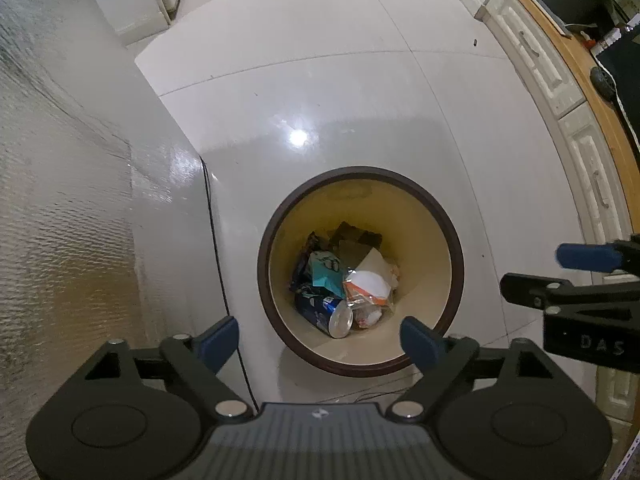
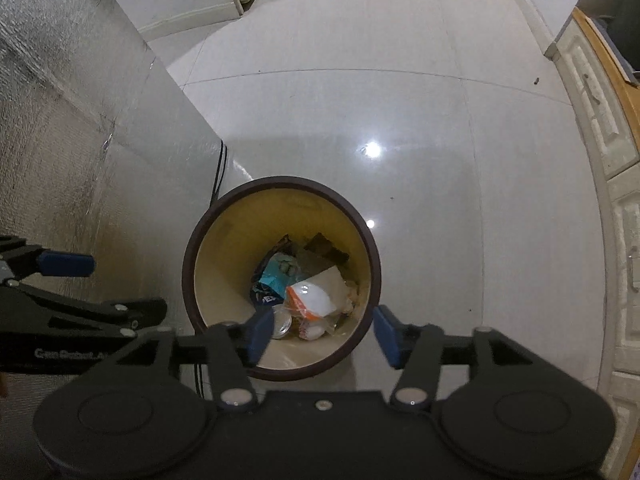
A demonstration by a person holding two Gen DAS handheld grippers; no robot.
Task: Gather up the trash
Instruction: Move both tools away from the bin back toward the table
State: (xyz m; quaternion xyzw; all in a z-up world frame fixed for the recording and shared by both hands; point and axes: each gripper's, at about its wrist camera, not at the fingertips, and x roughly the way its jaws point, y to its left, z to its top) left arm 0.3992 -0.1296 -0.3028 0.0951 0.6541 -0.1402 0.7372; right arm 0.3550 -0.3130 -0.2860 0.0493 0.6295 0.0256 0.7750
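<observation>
A round bin with a dark brown rim (image 1: 360,171) (image 2: 280,180) and a cream inside stands on the tiled floor. In it lie a blue can (image 1: 328,314) (image 2: 282,322), a teal packet (image 1: 326,270) (image 2: 276,274), a white and orange plastic bag (image 1: 370,286) (image 2: 316,300) and brown cardboard pieces (image 1: 356,240) (image 2: 324,250). My left gripper (image 1: 320,340) hangs open over the bin's near side, with nothing between its blue pads. My right gripper (image 2: 323,334) is also open and empty above the bin. Each gripper shows at the side of the other's view.
A silver foil-clad panel (image 1: 80,200) (image 2: 80,140) rises on the left, with a black cable (image 1: 216,240) running down beside the bin. Cream cabinet drawers (image 1: 592,184) (image 2: 600,120) under a wooden countertop (image 1: 576,64) line the right. Glossy floor tiles (image 1: 320,100) lie beyond.
</observation>
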